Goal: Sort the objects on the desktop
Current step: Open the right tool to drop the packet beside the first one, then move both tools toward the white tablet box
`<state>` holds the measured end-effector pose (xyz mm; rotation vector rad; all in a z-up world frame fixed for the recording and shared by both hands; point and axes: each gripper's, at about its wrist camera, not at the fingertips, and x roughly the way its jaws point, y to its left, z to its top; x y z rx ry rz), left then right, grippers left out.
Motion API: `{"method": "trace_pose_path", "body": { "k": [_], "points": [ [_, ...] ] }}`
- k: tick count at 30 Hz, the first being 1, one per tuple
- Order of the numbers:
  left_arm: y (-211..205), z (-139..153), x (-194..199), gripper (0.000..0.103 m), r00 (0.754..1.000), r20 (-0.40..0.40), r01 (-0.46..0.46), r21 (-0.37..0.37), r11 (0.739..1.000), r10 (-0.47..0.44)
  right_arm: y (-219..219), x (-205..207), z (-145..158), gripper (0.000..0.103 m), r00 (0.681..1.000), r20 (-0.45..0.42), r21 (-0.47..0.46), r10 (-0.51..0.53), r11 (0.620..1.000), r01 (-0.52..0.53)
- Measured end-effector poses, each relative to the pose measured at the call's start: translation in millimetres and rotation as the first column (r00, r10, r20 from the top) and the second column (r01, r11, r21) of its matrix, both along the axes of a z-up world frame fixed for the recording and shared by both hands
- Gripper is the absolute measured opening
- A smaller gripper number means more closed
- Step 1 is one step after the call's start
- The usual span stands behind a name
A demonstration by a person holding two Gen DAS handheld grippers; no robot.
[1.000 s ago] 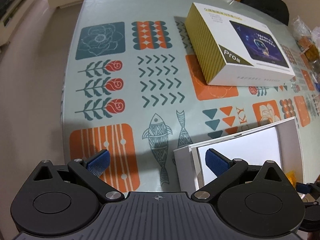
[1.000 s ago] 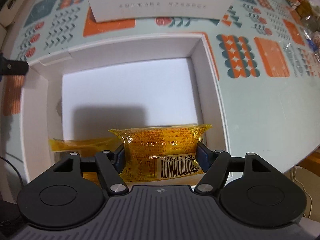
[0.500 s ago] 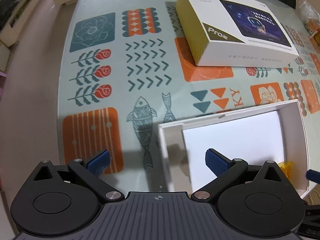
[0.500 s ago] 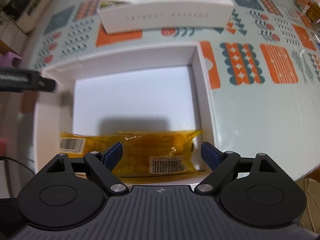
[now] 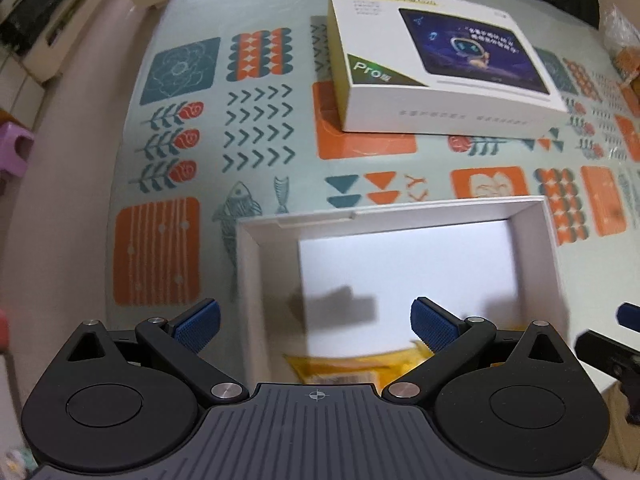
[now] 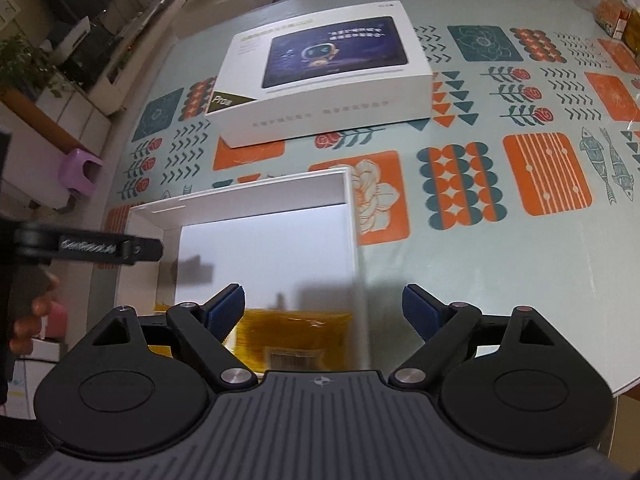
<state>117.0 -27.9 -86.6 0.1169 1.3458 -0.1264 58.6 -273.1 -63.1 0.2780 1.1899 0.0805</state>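
A: Item 1, yellow snack packets point(image 6: 292, 332): 2 are seen lying flat in the open white tray point(image 5: 536, 216), at its 6 o'clock end.

B: Right hand-held gripper point(image 6: 323, 307): jaws spread wide, nothing between the pads. Left hand-held gripper point(image 5: 315, 327): likewise spread, empty.

A: Step judged: placing is finished. More wrapped goods point(image 6: 616, 12) are noted at 2 o'clock on the desk point(image 6: 500, 248); a reach there is called for next.

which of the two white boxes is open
The shallow white tray box nearest the grippers is open, with yellow snack packets inside. The tablet box behind it is closed, printed lid on.
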Motion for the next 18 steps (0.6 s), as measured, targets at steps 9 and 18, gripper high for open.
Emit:
{"method": "trace_pose_path", "body": {
  "k": [9, 18],
  "points": [
    [-9, 2, -33, 0.103, 0.994, -0.001, -0.108, 0.015, 0.994, 0.108, -12, 6, -3, 0.103, 0.998, -0.036, -0.102, 0.044, 0.994, -0.048],
    [-5, 5, -54, 0.103, 0.983, -0.010, -0.184, 0.018, 0.983, 0.184, -12, 4, 0, 0.103, 0.997, -0.026, -0.160, 0.069, 0.984, -0.072]
  ]
}}
